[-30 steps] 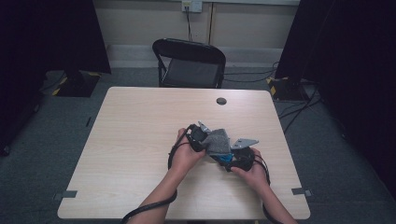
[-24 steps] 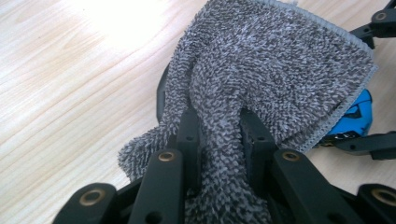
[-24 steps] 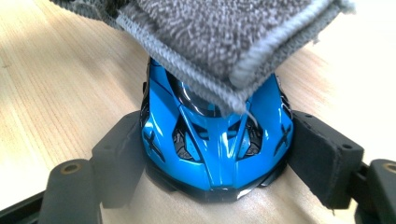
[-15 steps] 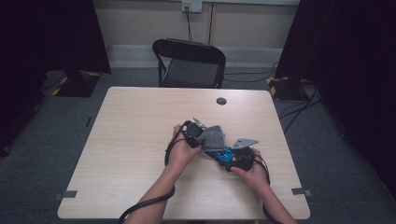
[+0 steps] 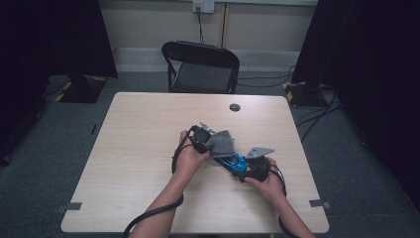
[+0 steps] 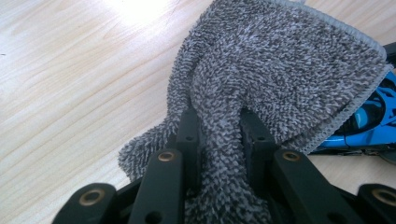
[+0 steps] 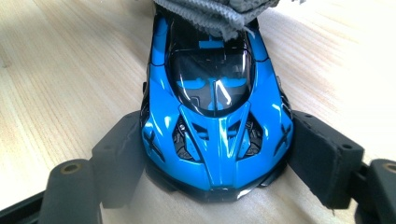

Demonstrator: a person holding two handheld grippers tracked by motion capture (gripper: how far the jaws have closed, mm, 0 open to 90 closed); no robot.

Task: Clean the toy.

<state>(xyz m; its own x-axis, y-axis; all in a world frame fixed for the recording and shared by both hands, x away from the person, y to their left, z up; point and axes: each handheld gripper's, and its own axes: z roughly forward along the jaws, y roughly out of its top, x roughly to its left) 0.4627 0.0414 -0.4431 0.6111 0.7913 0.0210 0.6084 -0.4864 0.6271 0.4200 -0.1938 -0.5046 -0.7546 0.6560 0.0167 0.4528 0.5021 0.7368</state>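
Now my right jaws clamp the blue toy car (image 7: 217, 116) steady on the desk (image 5: 148, 129); left jaws pinch the grey cloth (image 6: 280, 79), so I wipe lightly along its roof.

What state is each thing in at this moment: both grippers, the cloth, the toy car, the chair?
left gripper: shut on the grey cloth, a bunched fold pinched between its jaws.
grey cloth: crumpled, draped over one end of the blue toy car.
right gripper: jaws clamped on the car's sides.
blue toy car: upright on the table, partly covered.
folding chair: unfolded, unoccupied.
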